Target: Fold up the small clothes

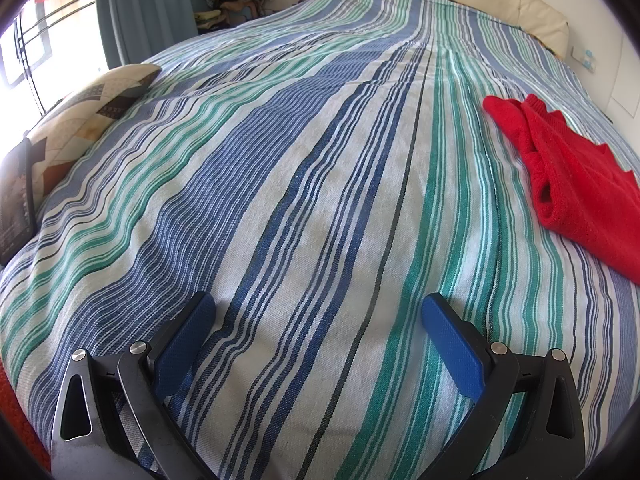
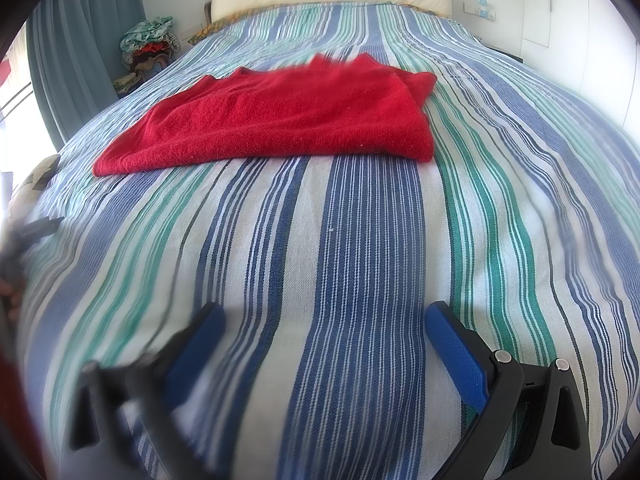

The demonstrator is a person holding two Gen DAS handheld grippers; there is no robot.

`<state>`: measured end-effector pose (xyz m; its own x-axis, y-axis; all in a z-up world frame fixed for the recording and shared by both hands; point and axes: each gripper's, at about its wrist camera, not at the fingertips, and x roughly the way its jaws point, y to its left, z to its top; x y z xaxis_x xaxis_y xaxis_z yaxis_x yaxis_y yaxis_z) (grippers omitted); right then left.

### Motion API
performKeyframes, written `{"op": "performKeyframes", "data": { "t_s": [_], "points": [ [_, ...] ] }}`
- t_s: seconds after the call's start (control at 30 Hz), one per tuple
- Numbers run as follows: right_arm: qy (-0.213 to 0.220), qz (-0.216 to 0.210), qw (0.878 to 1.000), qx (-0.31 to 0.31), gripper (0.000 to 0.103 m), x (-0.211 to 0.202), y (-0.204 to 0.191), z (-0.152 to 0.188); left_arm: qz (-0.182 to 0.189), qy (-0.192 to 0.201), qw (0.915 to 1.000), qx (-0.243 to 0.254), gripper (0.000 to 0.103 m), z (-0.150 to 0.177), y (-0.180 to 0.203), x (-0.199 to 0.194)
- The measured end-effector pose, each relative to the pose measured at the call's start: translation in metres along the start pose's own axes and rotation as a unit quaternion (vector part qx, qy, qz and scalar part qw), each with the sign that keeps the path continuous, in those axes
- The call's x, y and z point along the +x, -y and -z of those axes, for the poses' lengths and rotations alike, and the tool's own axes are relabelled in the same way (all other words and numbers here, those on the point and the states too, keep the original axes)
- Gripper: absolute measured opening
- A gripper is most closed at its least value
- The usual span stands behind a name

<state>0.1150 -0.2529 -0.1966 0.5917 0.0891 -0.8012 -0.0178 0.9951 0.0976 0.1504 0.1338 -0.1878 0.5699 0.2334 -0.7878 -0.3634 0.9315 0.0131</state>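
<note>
Red sweater (image 2: 276, 120) lies folded whole in the right view, edge-cropped in the left; both hand-held grippers (image 1: 318, 306) (image 2: 324, 316) released.

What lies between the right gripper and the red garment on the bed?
Nothing visible. Only bare striped bedspread lies between the open right gripper and the red garment. The left gripper, also open, has the garment off to its right, again with only bedspread between.

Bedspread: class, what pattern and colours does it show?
The bedspread has lengthwise stripes in blue, green and white with thin dark lines, clearest in the left wrist view.
</note>
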Motion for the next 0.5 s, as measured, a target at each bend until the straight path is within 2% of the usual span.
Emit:
{"op": "performKeyframes", "data": {
  "t_s": [0.17, 0.3, 0.4, 0.5],
  "points": [
    [-0.006, 0.001, 1.000, 0.001, 0.099, 0.000, 0.000, -0.001, 0.000, 0.000, 1.0000, 0.000, 0.103, 0.000, 0.000, 0.000],
    [-0.044, -0.014, 0.999, -0.001, 0.099, -0.003, 0.002, -0.017, -0.001, 0.002, 1.0000, 0.001, 0.103, 0.000, 0.000, 0.000],
    [-0.037, -0.055, 0.997, 0.029, 0.099, -0.010, 0.023, -0.050, -0.002, 0.002, 1.0000, 0.002, 0.103, -0.001, 0.001, 0.000],
    [0.008, -0.046, 0.997, 0.069, 0.099, -0.018, 0.057, -0.101, -0.004, 0.002, 1.0000, 0.004, 0.103, -0.001, 0.002, 0.000]
  ]
}}
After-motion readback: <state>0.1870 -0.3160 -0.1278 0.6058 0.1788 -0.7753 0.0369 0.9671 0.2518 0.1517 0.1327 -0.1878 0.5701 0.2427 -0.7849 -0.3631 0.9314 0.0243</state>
